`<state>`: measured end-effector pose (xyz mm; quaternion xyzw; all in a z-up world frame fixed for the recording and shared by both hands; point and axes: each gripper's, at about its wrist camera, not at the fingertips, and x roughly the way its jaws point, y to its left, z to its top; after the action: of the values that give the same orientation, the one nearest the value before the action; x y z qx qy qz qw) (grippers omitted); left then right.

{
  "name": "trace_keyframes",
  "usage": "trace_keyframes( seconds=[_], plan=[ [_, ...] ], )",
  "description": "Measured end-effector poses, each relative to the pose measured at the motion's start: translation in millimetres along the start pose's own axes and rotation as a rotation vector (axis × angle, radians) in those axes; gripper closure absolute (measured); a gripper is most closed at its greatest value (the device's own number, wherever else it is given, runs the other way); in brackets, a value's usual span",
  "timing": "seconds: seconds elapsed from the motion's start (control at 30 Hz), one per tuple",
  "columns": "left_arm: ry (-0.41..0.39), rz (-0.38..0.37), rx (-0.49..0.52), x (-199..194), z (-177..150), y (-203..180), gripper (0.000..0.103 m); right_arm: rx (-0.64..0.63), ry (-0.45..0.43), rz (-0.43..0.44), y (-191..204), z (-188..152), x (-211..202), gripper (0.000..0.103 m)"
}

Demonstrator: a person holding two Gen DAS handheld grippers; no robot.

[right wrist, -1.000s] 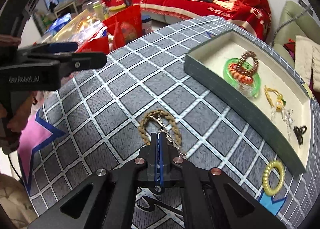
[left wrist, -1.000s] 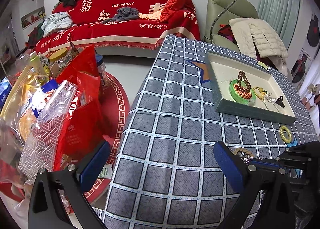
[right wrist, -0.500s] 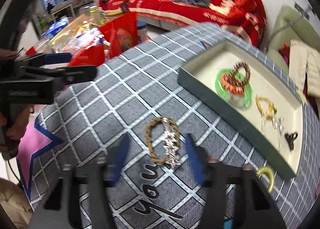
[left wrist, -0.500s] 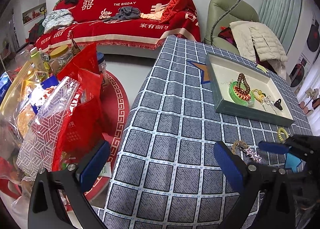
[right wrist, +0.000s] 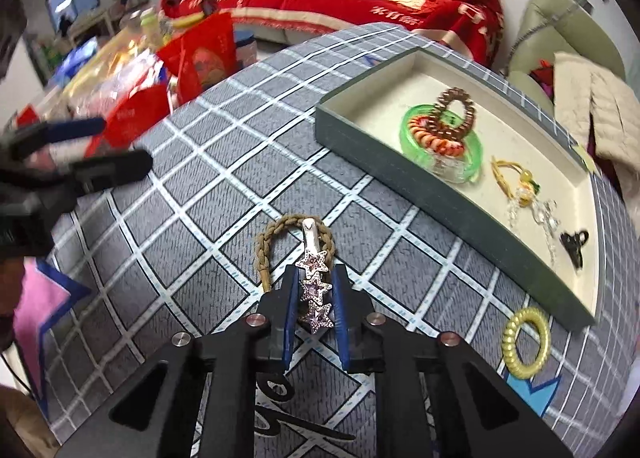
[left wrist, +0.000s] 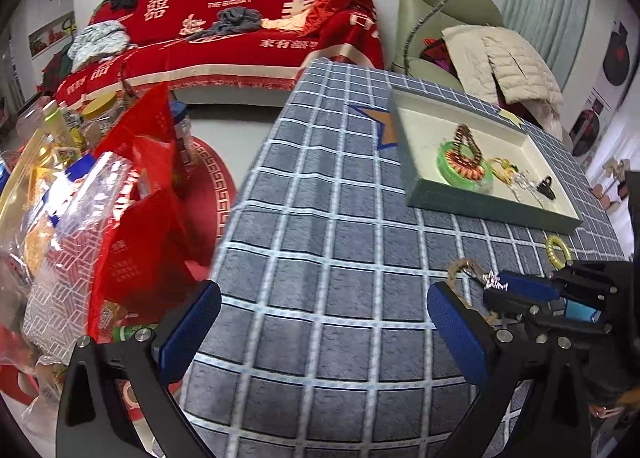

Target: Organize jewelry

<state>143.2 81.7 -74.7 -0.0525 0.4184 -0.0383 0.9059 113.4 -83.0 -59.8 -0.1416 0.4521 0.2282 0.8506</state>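
My right gripper (right wrist: 314,290) is shut on a hair clip with pink stars (right wrist: 314,282), just above a tan braided hair tie (right wrist: 272,242) on the checked tablecloth. The clip also shows in the left wrist view (left wrist: 494,281). A grey-green tray (right wrist: 400,161) to the right holds a green bangle with coil hair ties (right wrist: 440,137), a yellow beaded tie (right wrist: 516,177) and a small black clip (right wrist: 574,244). A yellow ring (right wrist: 526,342) lies on the cloth in front of the tray. My left gripper (left wrist: 324,318) is open and empty over the cloth.
The table's left edge (left wrist: 240,197) drops to the floor, where red and clear snack bags (left wrist: 100,217) stand. A red-covered sofa (left wrist: 240,17) and a green armchair with a cream jacket (left wrist: 500,53) stand behind the table.
My right gripper opened, lifted back, then came down and shut on the star clip. The left gripper stayed open and shifted little.
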Motion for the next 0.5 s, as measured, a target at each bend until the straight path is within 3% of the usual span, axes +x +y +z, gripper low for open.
trace_keyframes(
  seconds=[0.1, 0.27, 0.43, 0.47, 0.5],
  plan=[
    [0.031, -0.037, 0.027, 7.4, 0.3, -15.9, 0.000, 0.098, -0.028, 0.052, -15.7, -2.6, -10.7, 0.085],
    [0.084, -0.093, 0.088, 24.0, -2.3, -51.9, 0.000, 0.188, -0.048, 0.038, -38.6, -15.8, -24.3, 0.085],
    [0.136, -0.091, 0.149, 43.3, -6.7, -84.8, 0.000, 0.281, -0.065, 0.032, -61.0, -36.9, -38.8, 0.085],
    [0.143, -0.085, 0.157, 46.0, -7.7, -88.1, 0.008, 0.293, -0.069, 0.034, -63.8, -39.7, -40.8, 0.085],
    [0.131, -0.061, 0.176, 46.6, -8.3, -92.6, 0.008, 0.308, -0.075, 0.037, -67.3, -43.1, -43.5, 0.085]
  ],
)
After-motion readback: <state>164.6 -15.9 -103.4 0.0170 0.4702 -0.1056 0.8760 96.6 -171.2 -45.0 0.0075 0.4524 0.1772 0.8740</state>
